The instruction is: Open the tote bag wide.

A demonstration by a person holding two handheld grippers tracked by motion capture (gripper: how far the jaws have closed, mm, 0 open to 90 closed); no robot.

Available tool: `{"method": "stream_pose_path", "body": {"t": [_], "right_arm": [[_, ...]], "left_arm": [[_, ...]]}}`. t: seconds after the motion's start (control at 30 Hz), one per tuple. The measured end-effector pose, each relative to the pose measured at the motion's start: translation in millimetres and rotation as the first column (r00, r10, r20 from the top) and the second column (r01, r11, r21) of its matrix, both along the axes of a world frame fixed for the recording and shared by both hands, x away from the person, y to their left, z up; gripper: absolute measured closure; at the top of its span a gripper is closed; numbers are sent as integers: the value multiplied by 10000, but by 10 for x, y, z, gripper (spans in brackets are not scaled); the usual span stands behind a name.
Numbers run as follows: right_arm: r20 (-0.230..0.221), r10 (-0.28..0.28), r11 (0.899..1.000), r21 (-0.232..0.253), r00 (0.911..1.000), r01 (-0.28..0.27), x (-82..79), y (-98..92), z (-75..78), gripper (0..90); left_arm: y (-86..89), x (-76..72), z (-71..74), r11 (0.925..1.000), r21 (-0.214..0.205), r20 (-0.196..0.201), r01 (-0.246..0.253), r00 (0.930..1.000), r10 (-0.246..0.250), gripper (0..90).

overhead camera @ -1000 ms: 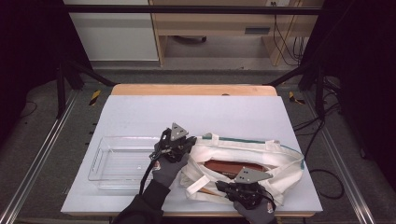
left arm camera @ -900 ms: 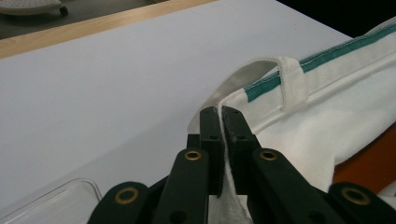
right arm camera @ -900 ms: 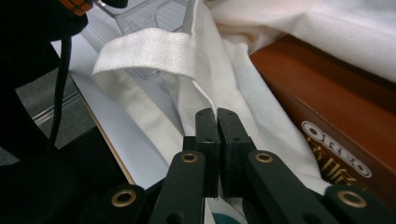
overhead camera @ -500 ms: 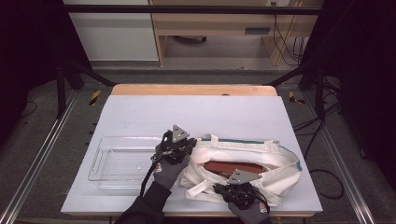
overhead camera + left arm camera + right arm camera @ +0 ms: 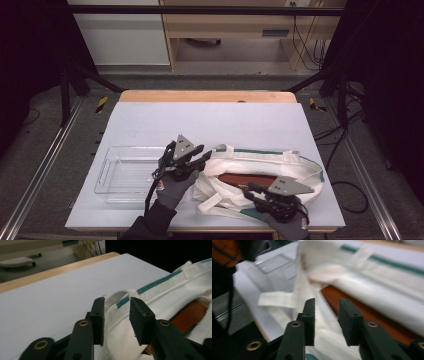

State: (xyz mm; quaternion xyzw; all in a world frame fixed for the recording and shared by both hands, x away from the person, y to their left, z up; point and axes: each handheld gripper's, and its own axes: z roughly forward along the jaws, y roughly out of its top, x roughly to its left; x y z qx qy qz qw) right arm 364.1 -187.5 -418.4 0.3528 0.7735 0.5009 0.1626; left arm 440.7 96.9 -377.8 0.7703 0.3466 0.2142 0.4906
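A white cloth tote bag (image 5: 285, 162) with teal trim lies on the table's right half, its mouth open on a flat brown object (image 5: 250, 179) inside. My left gripper (image 5: 202, 154) hovers at the bag's left rim. Its jaws have just been opening and stand apart over the bag's teal-edged hem (image 5: 160, 282), pressing nothing. My right gripper (image 5: 249, 191) is at the bag's near rim. Its jaws have also just been opening, with loose bag cloth (image 5: 327, 340) below the gap and no pad on it. The brown object (image 5: 367, 312) shows past them.
A clear plastic tray (image 5: 117, 172) sits left of the bag, close to my left hand. The pale table (image 5: 210, 120) stretches back to a wooden far edge (image 5: 205, 96). Metal rails run along both sides, and cables lie on the floor at right.
Both grippers have opened and let go of the bag's rim, and both have lifted a little. The right one has drawn back toward the table's front edge.
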Motion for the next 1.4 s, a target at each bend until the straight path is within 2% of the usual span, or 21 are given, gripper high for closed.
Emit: {"method": "stream_pose_path", "body": {"t": [0.07, 0.13, 0.17, 0.2, 0.23, 0.33, 0.47, 0.57, 0.63, 0.73, 0.77, 0.83, 0.9, 1.03, 1.07, 1.17, 1.3, 1.37, 1.4], "right_arm": [[279, -676, 9976, -125, 9973, 679, -12, -148, 73, 787], [241, -1076, 9938, -244, 9939, 1082, -7, -266, 93, 839], [203, -1258, 9913, -366, 9919, 1264, -2, -312, 83, 856], [203, -1258, 9913, -366, 9919, 1264, -2, -312, 83, 856], [76, -1466, 9876, -559, 9892, 1467, 10, -360, 45, 875], [-272, -1728, 9822, -800, 9846, 1702, 38, -429, -50, 886], [-760, -1782, 9803, -1003, 9811, 1703, 27, -484, -151, 880], [-959, -1807, 9786, -1169, 9788, 1692, -10, -508, -202, 878], [-1093, -1807, 9785, -1204, 9774, 1675, -27, -525, -243, 879], [-1290, -1818, 9782, -1250, 9748, 1658, -36, -543, -305, 881], [-1482, -1854, 9781, -1230, 9714, 1679, -40, -541, -326, 882], [-1556, -1827, 9764, -1441, 9708, 1607, -32, -541, -369, 882], [-1685, -1788, 9759, -1554, 9693, 1531, -28, -541, -425, 881], [-1847, -1796, 9772, -1463, 9662, 1537, -31, -551, -483, 884], [-1748, -1753, 9768, -1537, 9689, 1490, -20, -547, -506, 884], [-1828, -1771, 9759, -1601, 9671, 1485, -12, -532, -543, 880], [-1644, -1636, 9794, -1452, 9727, 1402, -25, -533, -496, 830], [-1338, -1478, 9827, -1316, 9799, 1302, -47, -520, -404, 791], [-975, -1398, 9845, -1197, 9854, 1278, -55, -517, -325, 784]], "left_arm": [[-65, -92, 17, 9996, 185, 138, 229, 9996, -232, 711], [-104, -129, 12, 9988, 278, 146, 405, 9991, -409, 775], [-216, -215, -47, 9953, 305, -62, 923, 9957, -922, 809], [-216, -215, -47, 9953, 305, -62, 923, 9957, -922, 854], [-253, -238, -75, 9935, 325, -164, 1095, 9939, -1090, 854], [-392, -337, -213, 9831, 674, -554, 1703, 9844, -1667, 892], [-468, -437, -389, 9711, 1114, -985, 2110, 9747, -2005, 894], [-447, -476, -517, 9676, 1292, -1319, 2170, 9709, -2001, 889], [-421, -498, -605, 9658, 1479, -1422, 2128, 9710, -1922, 887], [-370, -511, -711, 9693, 1398, -1599, 2024, 9706, -1796, 881], [-361, -515, -733, 9704, 1358, -1615, 1994, 9709, -1769, 879], [-355, -525, -782, 9701, 1397, -1674, 1986, 9703, -1745, 870], [-358, -544, -826, 9706, 1421, -1570, 1945, 9725, -1719, 863], [-346, -564, -888, 9725, 1371, -1405, 1885, 9755, -1692, 859], [-345, -568, -898, 9731, 1349, -1399, 1866, 9759, -1678, 854], [-353, -586, -940, 9737, 1379, -1305, 1814, 9778, -1637, 846], [-364, -597, -987, 9726, 1439, -1280, 1826, 9780, -1646, 841], [-373, -603, -1008, 9710, 1511, -1278, 1851, 9777, -1665, 841], [-376, -605, -1013, 9706, 1530, -1259, 1860, 9778, -1675, 841]]}}
